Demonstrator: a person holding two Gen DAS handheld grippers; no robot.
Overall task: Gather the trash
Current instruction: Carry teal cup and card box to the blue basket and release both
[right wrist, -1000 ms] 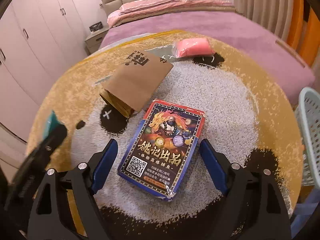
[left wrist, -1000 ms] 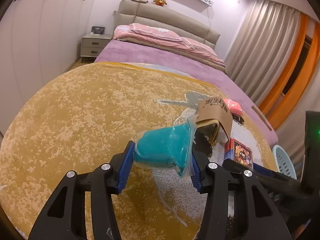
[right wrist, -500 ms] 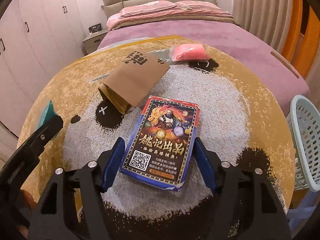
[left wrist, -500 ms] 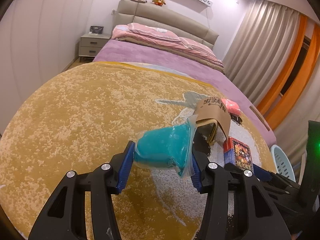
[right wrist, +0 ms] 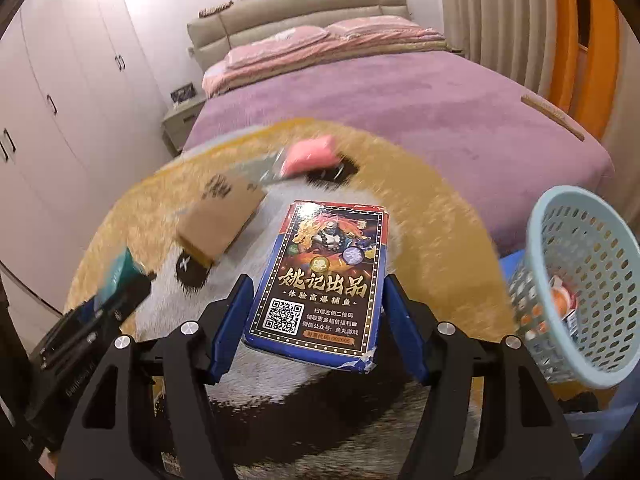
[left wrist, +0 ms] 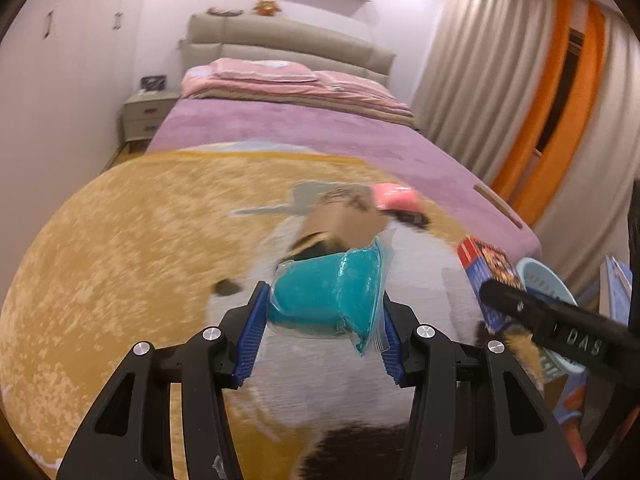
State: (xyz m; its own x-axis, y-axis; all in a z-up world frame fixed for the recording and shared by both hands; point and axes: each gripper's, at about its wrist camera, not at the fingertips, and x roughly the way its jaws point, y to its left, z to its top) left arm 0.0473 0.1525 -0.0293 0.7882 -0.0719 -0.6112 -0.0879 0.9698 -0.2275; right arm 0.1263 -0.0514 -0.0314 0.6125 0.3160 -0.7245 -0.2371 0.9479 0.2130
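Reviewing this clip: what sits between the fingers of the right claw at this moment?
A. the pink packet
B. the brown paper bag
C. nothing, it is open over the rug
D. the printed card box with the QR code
D. In the right wrist view the printed card box is clamped between the blue pads of the right claw and lifted off the rug.

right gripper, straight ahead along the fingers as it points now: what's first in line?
Probably the pink packet on the rug, though depth is unclear. The right gripper is shut on the card box. The light blue basket sits off to the right.
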